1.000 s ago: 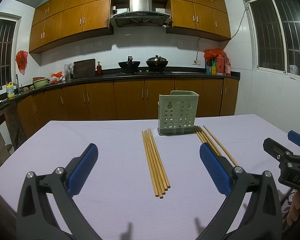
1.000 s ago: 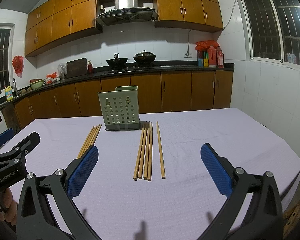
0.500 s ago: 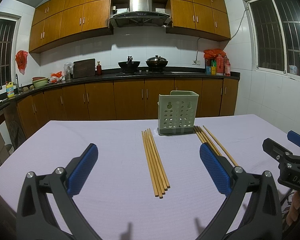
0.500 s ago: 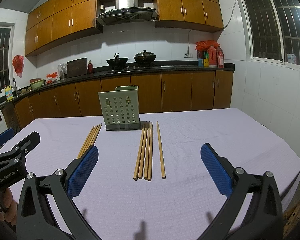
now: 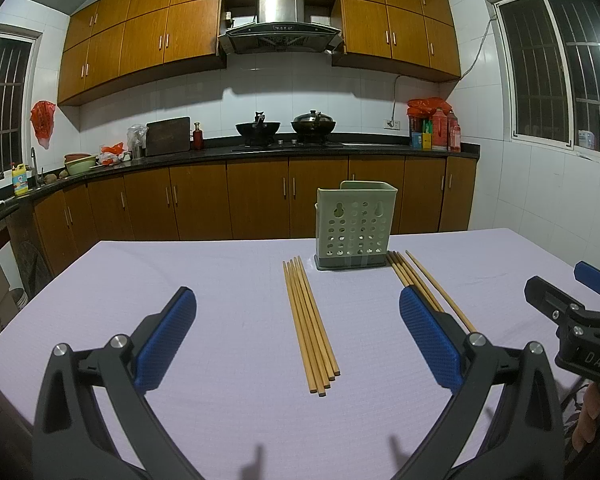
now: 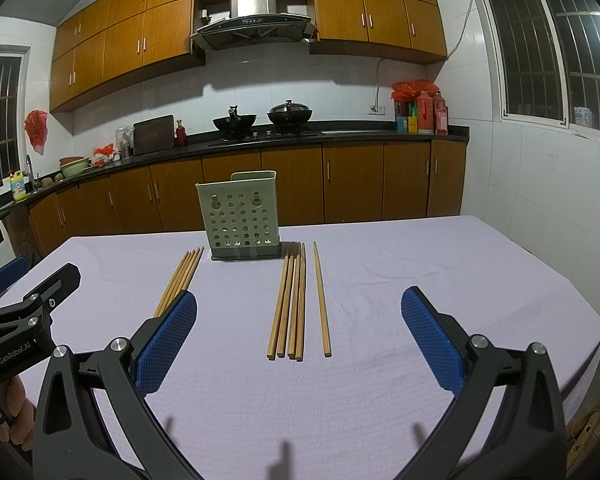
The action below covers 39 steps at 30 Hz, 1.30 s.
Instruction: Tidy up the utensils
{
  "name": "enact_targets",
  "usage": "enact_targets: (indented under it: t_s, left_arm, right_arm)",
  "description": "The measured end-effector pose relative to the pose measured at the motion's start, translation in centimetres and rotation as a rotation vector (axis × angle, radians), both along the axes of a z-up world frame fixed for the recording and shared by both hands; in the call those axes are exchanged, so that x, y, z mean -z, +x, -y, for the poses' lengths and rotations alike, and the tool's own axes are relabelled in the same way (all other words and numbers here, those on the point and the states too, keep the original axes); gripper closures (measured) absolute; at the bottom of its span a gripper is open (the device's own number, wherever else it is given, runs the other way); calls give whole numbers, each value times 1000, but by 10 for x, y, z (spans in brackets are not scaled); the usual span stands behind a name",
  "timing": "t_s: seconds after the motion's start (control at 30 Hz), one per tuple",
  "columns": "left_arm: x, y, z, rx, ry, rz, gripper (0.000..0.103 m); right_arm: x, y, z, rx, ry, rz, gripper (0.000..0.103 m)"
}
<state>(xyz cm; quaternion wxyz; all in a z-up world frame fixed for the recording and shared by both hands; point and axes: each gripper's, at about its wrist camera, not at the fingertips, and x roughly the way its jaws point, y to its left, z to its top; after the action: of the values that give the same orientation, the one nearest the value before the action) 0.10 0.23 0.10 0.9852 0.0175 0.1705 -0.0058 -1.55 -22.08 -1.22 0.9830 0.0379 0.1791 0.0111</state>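
Note:
A pale green perforated utensil holder (image 5: pixel 355 225) stands upright at the far middle of the table; it also shows in the right wrist view (image 6: pixel 242 220). A bundle of several wooden chopsticks (image 5: pixel 308 320) lies left of it, and another bundle (image 6: pixel 290 306) with one separate chopstick (image 6: pixel 321 302) lies to its right. My left gripper (image 5: pixel 298 340) is open and empty above the left bundle's near end. My right gripper (image 6: pixel 298 340) is open and empty above the right bundle's near end. The left bundle (image 6: pixel 180 280) is partly hidden behind my right gripper's left finger.
The table carries a lilac cloth (image 5: pixel 220 280). The right gripper body (image 5: pixel 572 320) shows at the right edge of the left wrist view, the left gripper body (image 6: pixel 24 320) at the left edge of the right wrist view. Kitchen counters and cabinets (image 5: pixel 260 196) stand beyond the table.

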Motion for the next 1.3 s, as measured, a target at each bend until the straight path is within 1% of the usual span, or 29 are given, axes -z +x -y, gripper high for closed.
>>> enact_targets:
  t_s: [1.3]
  left_arm:
    - [1,0,1,5,-4,-11,4]
  right_arm:
    - [2,1,1,1,1,-6,2]
